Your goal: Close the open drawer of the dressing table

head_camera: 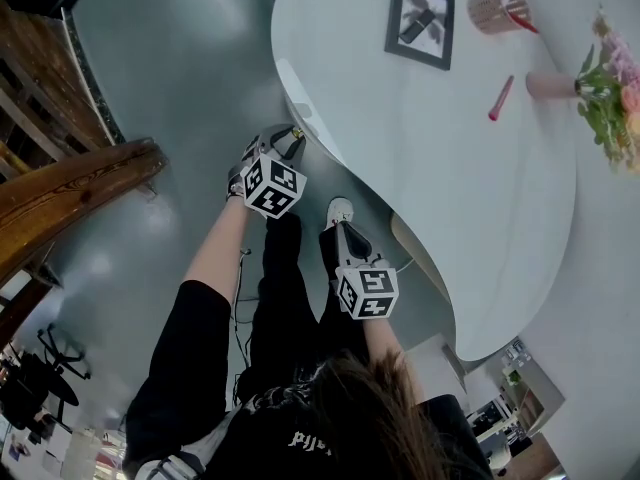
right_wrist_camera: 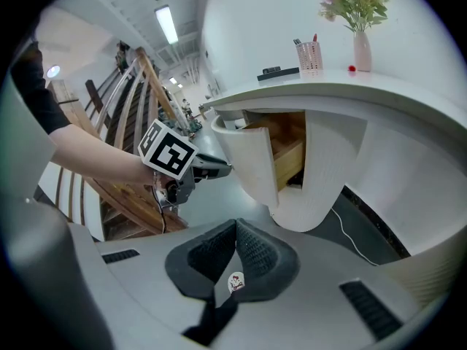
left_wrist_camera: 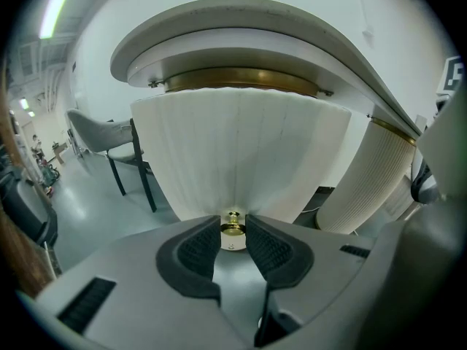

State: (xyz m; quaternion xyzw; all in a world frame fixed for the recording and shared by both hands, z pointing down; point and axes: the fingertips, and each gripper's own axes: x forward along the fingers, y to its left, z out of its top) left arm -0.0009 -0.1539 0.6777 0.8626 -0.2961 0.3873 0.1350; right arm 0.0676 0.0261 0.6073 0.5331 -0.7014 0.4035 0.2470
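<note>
Left gripper [left_wrist_camera: 233,224] first: its fingers [left_wrist_camera: 271,252] are about half closed and pinch the little gold knob [left_wrist_camera: 233,232] right at their tips, low in the centre of the left gripper view. That knob sits at the bottom middle of the drawer front [left_wrist_camera: 241,152], a white fluted, curved panel that fills the frame directly above the fingers, so the task's thing is dead ahead and in contact. Over in the right gripper view, the right gripper [right_wrist_camera: 236,223] has its fingers brought together on nothing, low in the centre. Above and to the right of them, well apart, the drawer [right_wrist_camera: 288,148] stands pulled out from under the curved top, its wooden inside showing. The other gripper reaches in from the left to the outer face of that white panel. From the head view, both grippers hang below the near edge of the dressing table [head_camera: 330,118], which sweeps across the right of the frame. Its white worktop [head_camera: 400,158] carries a framed picture [head_camera: 420,21] at the top and a pink cup [head_camera: 497,10] of pens beside it. A pink stick [head_camera: 500,98] lies lower right of those, and a vase of flowers [head_camera: 605,88] is at the right edge. A dark-legged chair [left_wrist_camera: 102,133] stands on the floor at the left of the left gripper view.
</note>
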